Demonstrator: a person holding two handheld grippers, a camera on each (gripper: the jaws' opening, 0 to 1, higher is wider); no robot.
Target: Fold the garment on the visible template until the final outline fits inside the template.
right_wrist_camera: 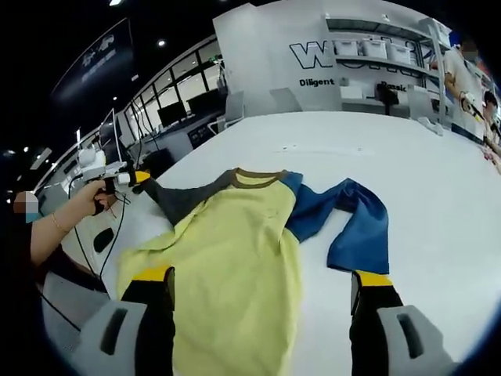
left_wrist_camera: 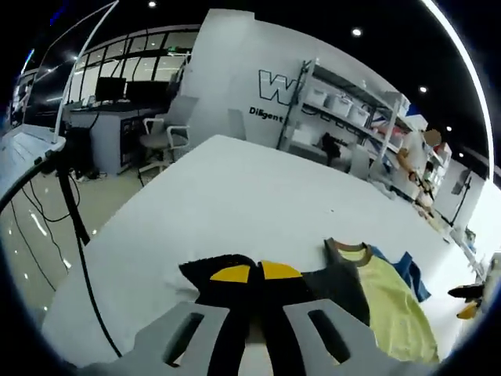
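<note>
Two grippers are mine to steer over a wide white bench (right_wrist_camera: 438,204), where the yellow-bodied T-shirt with one dark grey sleeve and one blue sleeve (right_wrist_camera: 235,258) lies spread flat, collar away from me. From the right gripper view, my right gripper (right_wrist_camera: 262,301) hovers with jaws released and set wide apart above the yellow hem, holding nothing. Across the cloth, the left gripper (right_wrist_camera: 137,178) sits at the tip of the grey sleeve, carried by a person's hand (right_wrist_camera: 86,200). From the left gripper view, its yellow-tipped jaws are clenched together, and black fabric seems pinched between them, so I judge I am grasping that sleeve (left_wrist_camera: 337,282), though the contact itself is hard to read. I cannot make out any template outline on the bench. To fold well, I would lift the grey sleeve only slightly and carry it straight across onto the yellow body, keeping the edge taut and flat.
</note>
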